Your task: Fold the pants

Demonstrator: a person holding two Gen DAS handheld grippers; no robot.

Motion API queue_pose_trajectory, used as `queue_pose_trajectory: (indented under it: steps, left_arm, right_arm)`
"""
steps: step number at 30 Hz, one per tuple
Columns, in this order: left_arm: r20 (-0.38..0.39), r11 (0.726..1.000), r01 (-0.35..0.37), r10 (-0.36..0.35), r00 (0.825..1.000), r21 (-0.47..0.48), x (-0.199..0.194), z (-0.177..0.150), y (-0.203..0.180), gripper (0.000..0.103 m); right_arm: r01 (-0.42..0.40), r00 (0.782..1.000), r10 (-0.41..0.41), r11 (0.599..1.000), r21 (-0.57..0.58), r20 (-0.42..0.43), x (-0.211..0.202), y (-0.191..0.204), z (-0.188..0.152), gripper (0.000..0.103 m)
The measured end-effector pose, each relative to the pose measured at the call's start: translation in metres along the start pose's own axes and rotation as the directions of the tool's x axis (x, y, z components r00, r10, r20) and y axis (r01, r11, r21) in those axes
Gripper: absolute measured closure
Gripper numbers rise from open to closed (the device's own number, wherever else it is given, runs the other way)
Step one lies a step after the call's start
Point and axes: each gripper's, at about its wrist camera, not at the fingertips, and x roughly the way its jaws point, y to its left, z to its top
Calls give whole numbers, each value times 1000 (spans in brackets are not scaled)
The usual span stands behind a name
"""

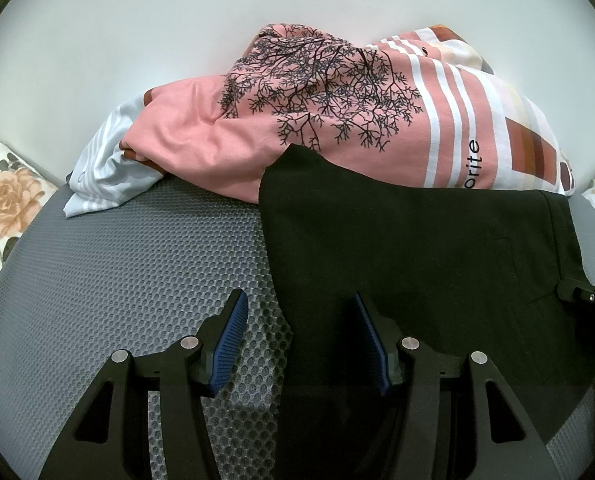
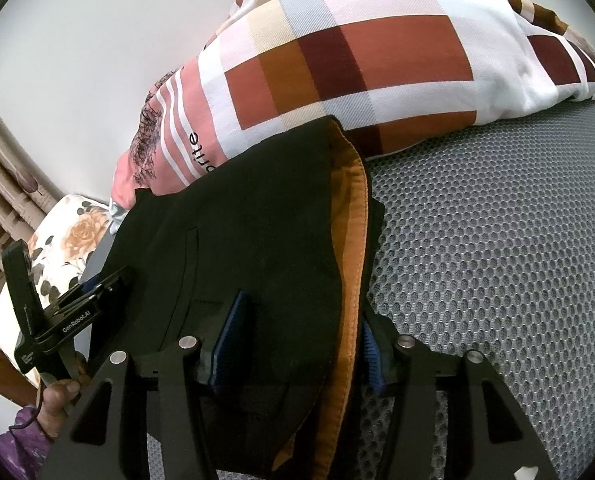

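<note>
Black pants (image 1: 417,248) lie flat on the grey mesh mattress (image 1: 137,260), their far end resting against a pillow. My left gripper (image 1: 301,324) stands open over the pants' left edge. Its left pad (image 1: 233,328) is above bare mesh and its right pad (image 1: 369,336) is over the cloth. In the right wrist view the pants (image 2: 257,220) show an orange-lined waistband (image 2: 349,240) folded up. That band runs between the jaws of my right gripper (image 2: 301,336), which is open; the cloth partly hides its right pad (image 2: 371,354).
A pink, white and rust patterned pillow (image 1: 297,100) (image 2: 357,60) lies behind the pants against a white wall. A pale striped cloth (image 1: 105,172) sticks out beside it. A floral cushion (image 1: 5,196) (image 2: 73,232) is at the left. A hand (image 2: 61,396) holds the left tool's housing (image 2: 69,320).
</note>
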Motion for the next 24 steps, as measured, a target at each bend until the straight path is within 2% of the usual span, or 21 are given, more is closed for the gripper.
queue_pose_trajectory:
  steps: [24]
  left_arm:
    - [1, 1000, 0, 0, 1000, 2, -1, 1, 3, 48]
  right_arm:
    - [3, 1000, -3, 1000, -10, -1, 1, 2, 1, 51]
